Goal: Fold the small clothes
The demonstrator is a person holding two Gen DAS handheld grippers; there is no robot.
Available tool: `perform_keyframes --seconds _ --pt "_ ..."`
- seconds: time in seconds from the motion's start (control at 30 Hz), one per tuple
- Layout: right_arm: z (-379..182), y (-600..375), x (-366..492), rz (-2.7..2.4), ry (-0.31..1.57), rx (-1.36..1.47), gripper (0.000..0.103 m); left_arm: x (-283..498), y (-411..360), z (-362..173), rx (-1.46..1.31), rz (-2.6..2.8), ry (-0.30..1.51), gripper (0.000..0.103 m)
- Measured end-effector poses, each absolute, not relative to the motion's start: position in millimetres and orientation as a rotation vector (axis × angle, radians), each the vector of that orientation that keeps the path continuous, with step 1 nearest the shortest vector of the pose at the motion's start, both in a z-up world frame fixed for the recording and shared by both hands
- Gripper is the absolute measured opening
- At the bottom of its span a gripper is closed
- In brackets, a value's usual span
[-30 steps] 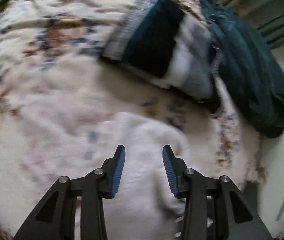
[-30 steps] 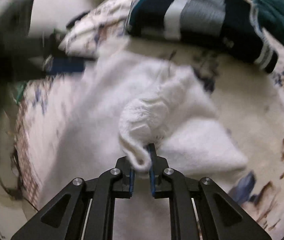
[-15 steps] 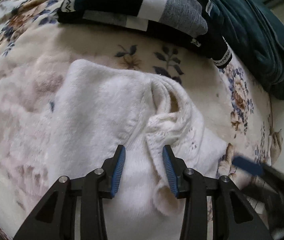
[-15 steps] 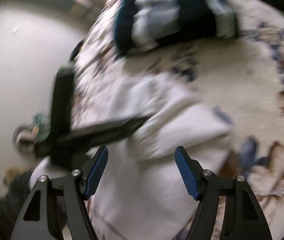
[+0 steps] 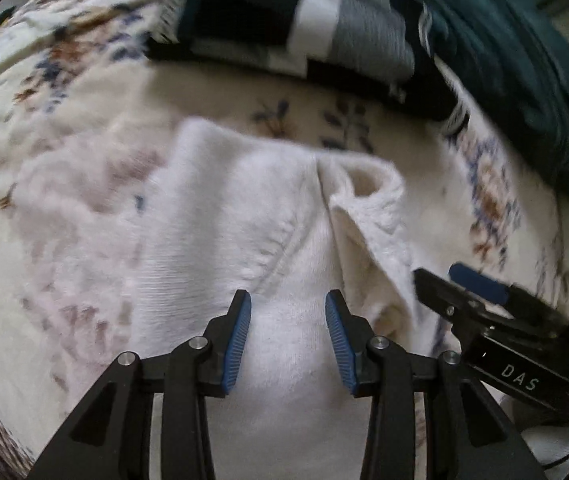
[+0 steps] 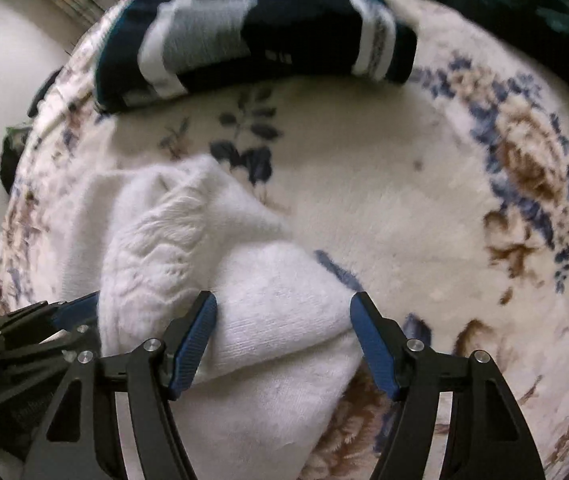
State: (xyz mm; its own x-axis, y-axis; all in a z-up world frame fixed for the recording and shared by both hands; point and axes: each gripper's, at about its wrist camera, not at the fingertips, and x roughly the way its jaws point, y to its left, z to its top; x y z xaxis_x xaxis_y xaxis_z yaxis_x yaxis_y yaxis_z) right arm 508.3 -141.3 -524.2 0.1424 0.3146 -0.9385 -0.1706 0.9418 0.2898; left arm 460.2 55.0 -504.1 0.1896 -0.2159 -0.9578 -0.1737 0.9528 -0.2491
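A cream blanket (image 5: 64,208) with blue and brown flowers spreads under everything I see, and it fills most of both wrist views. Along its far edge lies a dark teal garment (image 5: 524,64), bunched against a folded navy piece with white and grey stripes (image 5: 324,28); from my right side that striped piece (image 6: 244,24) sits at the top of the picture. Nearer to me the small white knitted sweater (image 5: 244,216) lies flat on the blanket, its collar opening towards the striped piece and one sleeve (image 6: 156,240) folded over its body. My left claw (image 5: 287,334) hangs over the sweater's middle, released, both blue pads apart with white knit between them. My right claw (image 6: 282,338) is also released, spread wide on either side of a folded corner of the sweater (image 6: 276,300), just beside the left claw.
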Motion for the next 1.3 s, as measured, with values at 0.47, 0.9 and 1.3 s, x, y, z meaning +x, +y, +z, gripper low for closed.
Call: perform_keyframes --seconds 0.47,0.9,1.3 --pt "-494.6 -146.3 517.7 0.41 1.311 0.283 0.07 402.1 105.5 -474.6 -0.443 0.195 1.292 0.036" --pt "-465.6 -148.7 485.9 0.429 1.411 0.336 0.065 267.6 162.2 -463.3 -0.556 0.215 1.349 0.036" --pt "-516.3 -193.1 252.8 0.16 1.682 0.591 0.065 176.0 142.8 -533.8 -0.443 -0.064 1.6 0.036"
